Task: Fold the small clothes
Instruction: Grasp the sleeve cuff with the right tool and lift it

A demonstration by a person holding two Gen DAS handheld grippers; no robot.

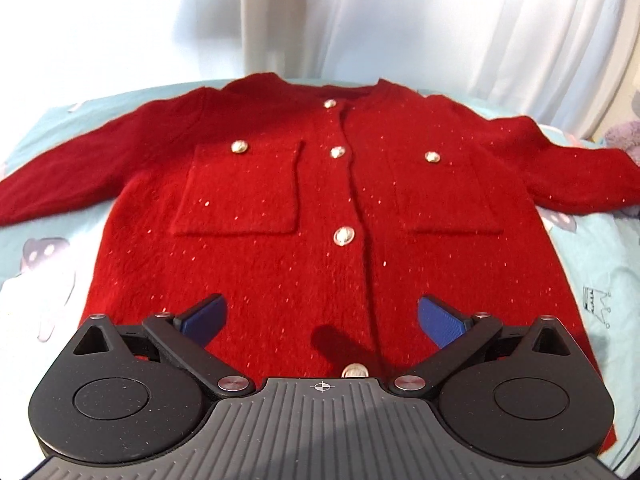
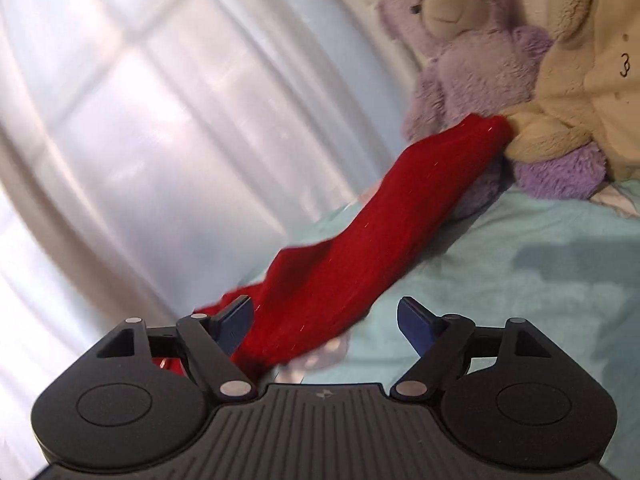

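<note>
A small red cardigan (image 1: 320,208) with silver buttons and two chest pockets lies flat, front up, on the light blue sheet (image 1: 44,216), both sleeves spread out. My left gripper (image 1: 320,318) is open and empty just above the hem, near the bottom button. In the right wrist view one red sleeve (image 2: 360,232) runs away from me toward the plush toys. My right gripper (image 2: 324,322) is open over the near part of that sleeve; the fabric lies against the left finger (image 2: 236,320) and the jaws are not closed on it.
A purple teddy bear (image 2: 472,60) and a beige plush toy (image 2: 580,80) sit at the sleeve's far end. White curtains (image 1: 400,20) hang behind the bed. The sheet has printed cartoon figures (image 1: 44,264).
</note>
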